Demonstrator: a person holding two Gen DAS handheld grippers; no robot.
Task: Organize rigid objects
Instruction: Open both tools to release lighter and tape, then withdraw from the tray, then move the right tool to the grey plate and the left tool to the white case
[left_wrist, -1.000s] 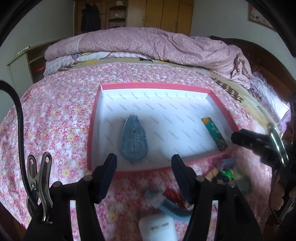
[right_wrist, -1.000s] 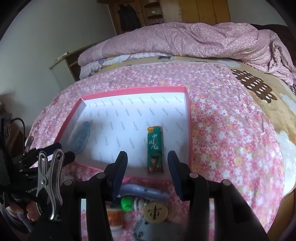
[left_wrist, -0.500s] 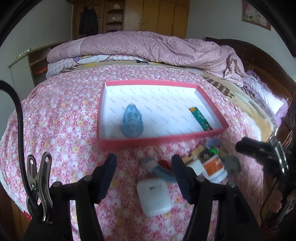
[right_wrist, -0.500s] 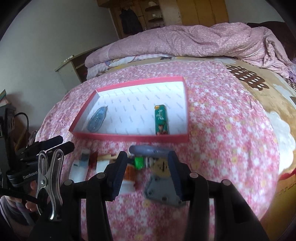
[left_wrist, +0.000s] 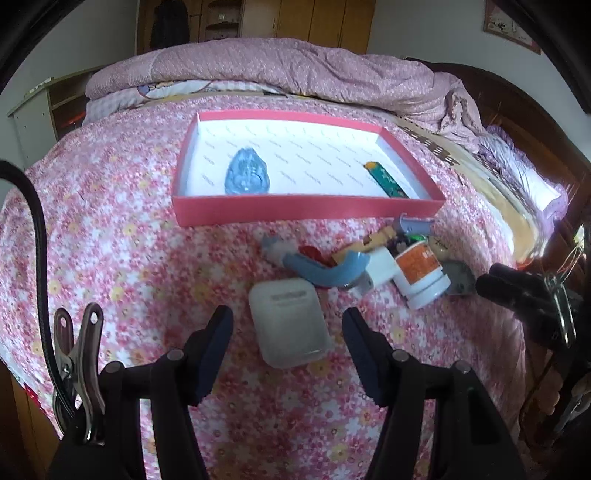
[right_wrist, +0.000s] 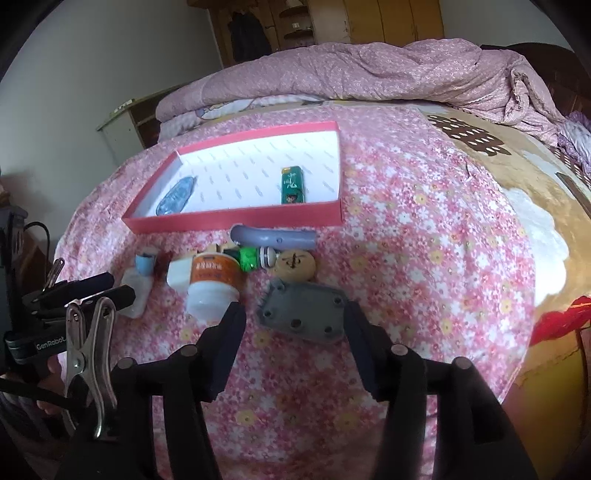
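Both hand-held grippers have drawn back from the red tray (left_wrist: 306, 210). Right hand-held gripper (right_wrist: 293, 325) jaws just opening, empty, over the grey plate (right_wrist: 304, 314). Left hand-held gripper (left_wrist: 288, 334) half open, empty, straddling the white case (left_wrist: 288, 325). Pile beside the tray overlaps; items unclear.

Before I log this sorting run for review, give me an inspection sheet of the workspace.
Surface: pink floral bedspread.
Job's things: red-rimmed white tray holds a blue teardrop gadget and a green lighter; white earbud case, grey perforated plate, orange-labelled white jar lie outside.
Clutter: small mixed pile beside the jar.
Grippers: left gripper open; right gripper open, jaws just widened, empty.
Cables: black cable.
Surroundings: rumpled pink quilt, wooden wardrobe.
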